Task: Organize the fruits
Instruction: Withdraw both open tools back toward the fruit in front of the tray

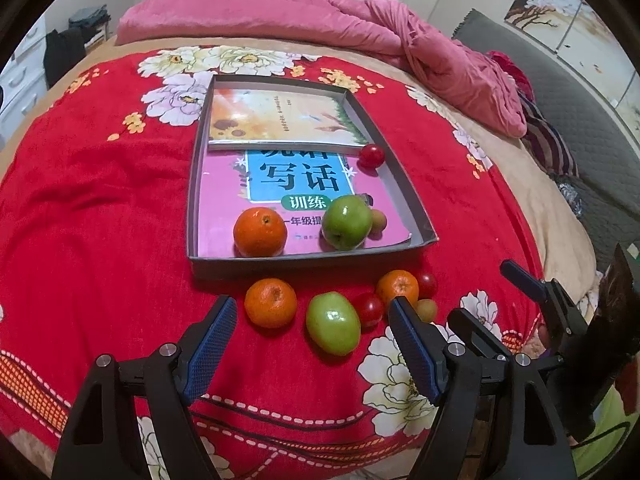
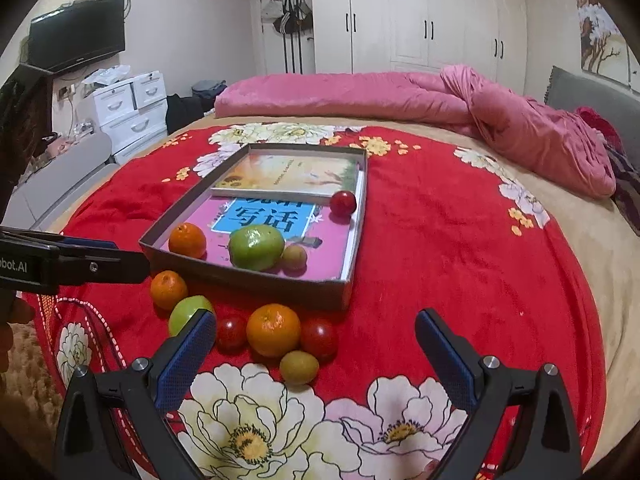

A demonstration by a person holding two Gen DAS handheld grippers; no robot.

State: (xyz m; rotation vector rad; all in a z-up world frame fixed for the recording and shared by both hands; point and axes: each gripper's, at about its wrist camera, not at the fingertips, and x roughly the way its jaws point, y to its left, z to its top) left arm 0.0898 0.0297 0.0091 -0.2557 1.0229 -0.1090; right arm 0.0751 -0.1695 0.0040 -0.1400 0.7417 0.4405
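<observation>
Holding books, orange, green apple, tomato — grey tray, both tools open, empty.

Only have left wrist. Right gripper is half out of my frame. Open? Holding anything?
Observer: The right gripper is open, with nothing between its jaws.
Operator: Something small is hidden behind my right finger. What is it?
Observer: A small yellow-green fruit, in full view here. It lies on the blanket, just in front of the nearer orange.
Operator: Where does my gripper sit relative to the box?
Observer: Seen from the side, the left gripper has its tips by the near-left corner of the box. They appear to hang above the far-left orange, not touching it.
</observation>
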